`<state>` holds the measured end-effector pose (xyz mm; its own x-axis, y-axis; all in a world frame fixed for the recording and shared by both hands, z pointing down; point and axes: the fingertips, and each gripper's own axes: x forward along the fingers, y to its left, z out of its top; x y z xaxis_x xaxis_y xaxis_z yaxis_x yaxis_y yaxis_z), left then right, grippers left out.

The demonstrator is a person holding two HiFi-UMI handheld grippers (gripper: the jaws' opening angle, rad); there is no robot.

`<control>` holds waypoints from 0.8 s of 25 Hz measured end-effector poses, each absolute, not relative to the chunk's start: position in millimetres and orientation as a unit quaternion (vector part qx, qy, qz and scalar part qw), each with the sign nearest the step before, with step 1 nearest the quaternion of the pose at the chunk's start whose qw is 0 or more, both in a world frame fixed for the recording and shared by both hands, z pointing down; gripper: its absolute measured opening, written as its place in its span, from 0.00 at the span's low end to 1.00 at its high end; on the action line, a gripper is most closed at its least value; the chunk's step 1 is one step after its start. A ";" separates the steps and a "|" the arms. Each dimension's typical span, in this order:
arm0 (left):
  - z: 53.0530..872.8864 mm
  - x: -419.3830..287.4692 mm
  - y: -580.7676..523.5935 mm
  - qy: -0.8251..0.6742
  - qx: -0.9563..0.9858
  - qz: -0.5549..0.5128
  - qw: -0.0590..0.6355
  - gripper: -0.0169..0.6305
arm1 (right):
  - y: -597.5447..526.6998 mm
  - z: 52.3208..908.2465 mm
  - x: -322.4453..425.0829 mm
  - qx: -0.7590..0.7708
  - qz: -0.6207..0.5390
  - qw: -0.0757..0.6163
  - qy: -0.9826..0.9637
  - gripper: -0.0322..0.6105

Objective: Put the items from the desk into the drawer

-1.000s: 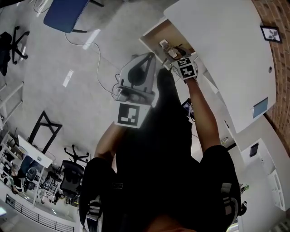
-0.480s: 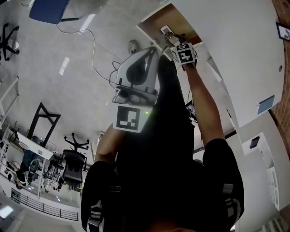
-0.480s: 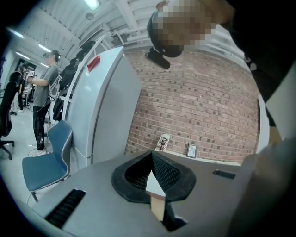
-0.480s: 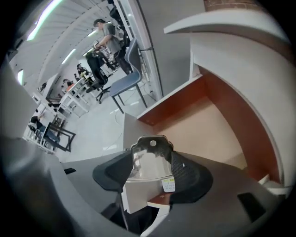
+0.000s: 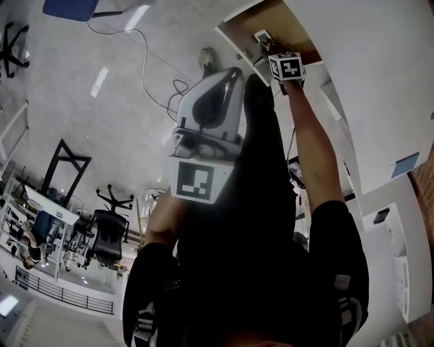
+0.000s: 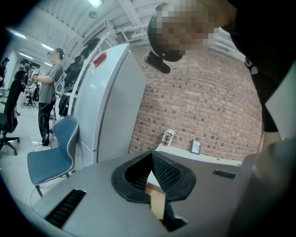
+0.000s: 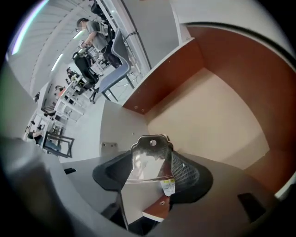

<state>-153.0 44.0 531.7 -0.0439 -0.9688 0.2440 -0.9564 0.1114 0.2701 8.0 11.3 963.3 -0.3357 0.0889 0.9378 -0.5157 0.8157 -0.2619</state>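
Note:
The open drawer (image 5: 271, 17) has brown walls and a bare pale bottom (image 7: 217, 106). My right gripper (image 5: 266, 46) points steeply down over it, just inside its near left corner. The jaws (image 7: 152, 149) are shut on a clear plastic packet (image 7: 147, 165) with a hang hole and a small label. That packet (image 5: 261, 35) shows as a small pale shape at the drawer's edge. My left gripper (image 5: 232, 73) hangs to the left of the drawer, above the floor. Its black pads (image 6: 166, 175) meet at the tips (image 6: 151, 156) with nothing between them.
The white desk (image 5: 366, 81) runs along the right above the drawer. A cup (image 6: 169, 137) and a small picture frame (image 6: 195, 147) stand on a far white surface by the brick wall (image 6: 203, 102). Cables (image 5: 146, 61) lie on the floor. A blue chair (image 6: 51, 155) stands by a white cabinet (image 6: 108, 102).
My right gripper has sunk toward the drawer with the packet still in its jaws. The left gripper has dropped a little. The drawer has shifted up in the head view.

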 end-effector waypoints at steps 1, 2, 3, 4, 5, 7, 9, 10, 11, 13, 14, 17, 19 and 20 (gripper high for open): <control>533.9 -154.1 44.4 -0.723 0.664 -0.017 0.187 0.02 | 11.3 967.7 8.8 0.144 0.281 0.559 -0.767 0.45; 536.3 -154.9 44.9 -0.725 0.663 -0.017 0.189 0.02 | 10.7 970.9 10.3 0.151 0.292 0.558 -0.762 0.45; 538.7 -155.5 45.4 -0.725 0.661 -0.017 0.191 0.02 | 9.5 973.6 12.3 0.158 0.301 0.558 -0.757 0.45; 540.8 -156.0 45.7 -0.726 0.660 -0.016 0.193 0.02 | 7.4 975.4 14.2 0.167 0.307 0.556 -0.754 0.45; 542.5 -156.5 45.5 -0.726 0.660 -0.016 0.194 0.02 | 4.6 976.5 15.0 0.174 0.310 0.554 -0.752 0.45; 544.2 -156.9 43.9 -0.725 0.660 -0.014 0.195 0.02 | -0.7 977.7 12.7 0.181 0.311 0.549 -0.754 0.45; 545.6 -156.3 42.8 -0.725 0.660 -0.013 0.197 0.02 | -2.2 979.0 9.8 0.180 0.309 0.549 -0.755 0.45; 546.6 -155.7 42.8 -0.725 0.660 -0.013 0.198 0.02 | -1.7 980.1 9.1 0.180 0.308 0.550 -0.755 0.45; 547.7 -155.0 42.9 -0.724 0.660 -0.013 0.199 0.02 | -0.7 981.6 9.1 0.182 0.307 0.552 -0.754 0.45; 549.8 -153.5 43.0 -0.724 0.660 -0.013 0.201 0.02 | 0.9 985.0 10.7 0.186 0.305 0.555 -0.751 0.45; 550.1 -152.7 42.8 -0.724 0.660 -0.013 0.201 0.02 | 1.5 986.2 11.6 0.187 0.302 0.557 -0.751 0.44; 547.1 -151.0 42.0 -0.723 0.661 -0.014 0.198 0.02 | 1.6 985.3 11.8 0.186 0.291 0.560 -0.753 0.43; 544.2 -150.1 41.5 -0.723 0.662 -0.015 0.196 0.02 | 1.7 984.8 12.6 0.185 0.290 0.559 -0.755 0.43; 542.6 -149.3 41.7 -0.723 0.663 -0.016 0.195 0.02 | 1.6 982.9 13.4 0.184 0.289 0.559 -0.755 0.43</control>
